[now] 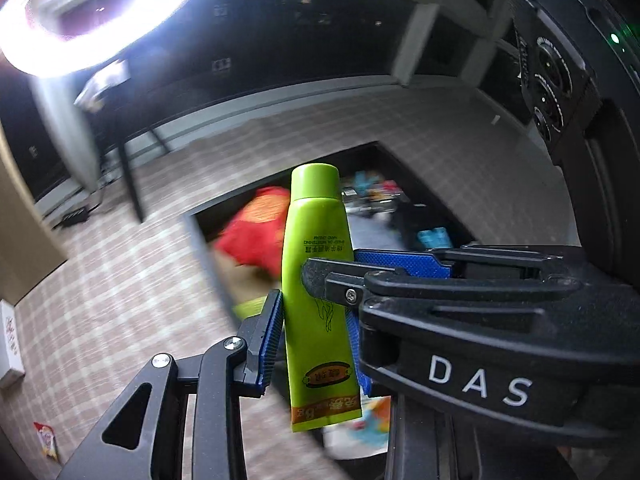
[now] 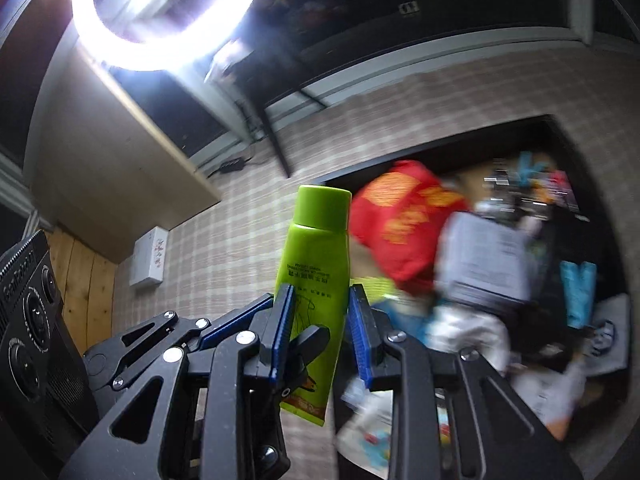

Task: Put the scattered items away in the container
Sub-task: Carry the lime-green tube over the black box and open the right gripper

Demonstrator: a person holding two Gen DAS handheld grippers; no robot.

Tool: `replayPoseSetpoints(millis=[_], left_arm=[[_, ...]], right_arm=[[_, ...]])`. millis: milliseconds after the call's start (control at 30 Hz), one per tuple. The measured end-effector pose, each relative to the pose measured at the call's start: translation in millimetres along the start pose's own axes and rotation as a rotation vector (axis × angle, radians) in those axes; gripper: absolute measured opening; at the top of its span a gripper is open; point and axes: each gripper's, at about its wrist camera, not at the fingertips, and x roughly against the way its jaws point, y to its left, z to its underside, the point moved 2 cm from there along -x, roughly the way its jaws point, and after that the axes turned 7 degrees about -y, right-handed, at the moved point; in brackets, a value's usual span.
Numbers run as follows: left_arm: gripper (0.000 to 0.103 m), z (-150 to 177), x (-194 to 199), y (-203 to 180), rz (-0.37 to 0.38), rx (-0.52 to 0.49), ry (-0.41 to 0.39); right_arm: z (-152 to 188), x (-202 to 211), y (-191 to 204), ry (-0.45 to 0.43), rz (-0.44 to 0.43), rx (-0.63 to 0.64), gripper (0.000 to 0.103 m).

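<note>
Together, our left tongs (image 1: 316,312) and right tongs (image 2: 318,320) both clamp the upright green tube (image 1: 316,280), above the container (image 2: 552,128).

A lit ring light (image 2: 168,12) stands at upper left, its glare washing out nearby detail. The floor carries a checked beige carpet (image 1: 120,280). A black table leg (image 1: 130,176) rises from it; a dark power strip (image 2: 232,165) lies by the wall. A white box (image 2: 150,256) rests against wooden panelling (image 2: 86,280). A small packet (image 1: 47,440), possibly a snack wrapper, lies apart.

one green tube (image 1: 316,280), two grippers (both gripping), one container (image 2: 440,148)
</note>
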Motion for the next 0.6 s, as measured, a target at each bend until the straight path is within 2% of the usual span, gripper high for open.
replayPoseSetpoints(millis=[167, 500, 533, 567, 600], left_arm=[[0.030, -6, -10, -50, 0.045, -0.046, 0.004], [0.030, -13, -34, -110, 0.083, -0.088, 0.033], [0.031, -14, -38, -113, 0.072, -0.087, 0.039], [0.039, -14, -39, -114, 0.059, -0.085, 0.042], [0.043, -14, -41, -113, 0.046, -0.078, 0.048]], right_arm=[[4, 37, -42, -0.028, 0.060, -0.034, 0.027], [11, 76, -106, -0.044, 0.119, -0.084, 0.027], [11, 78, -111, -0.042, 0.123, -0.087, 0.028], [10, 79, -116, -0.038, 0.124, -0.091, 0.028], [9, 80, -121, -0.037, 0.132, -0.098, 0.030]])
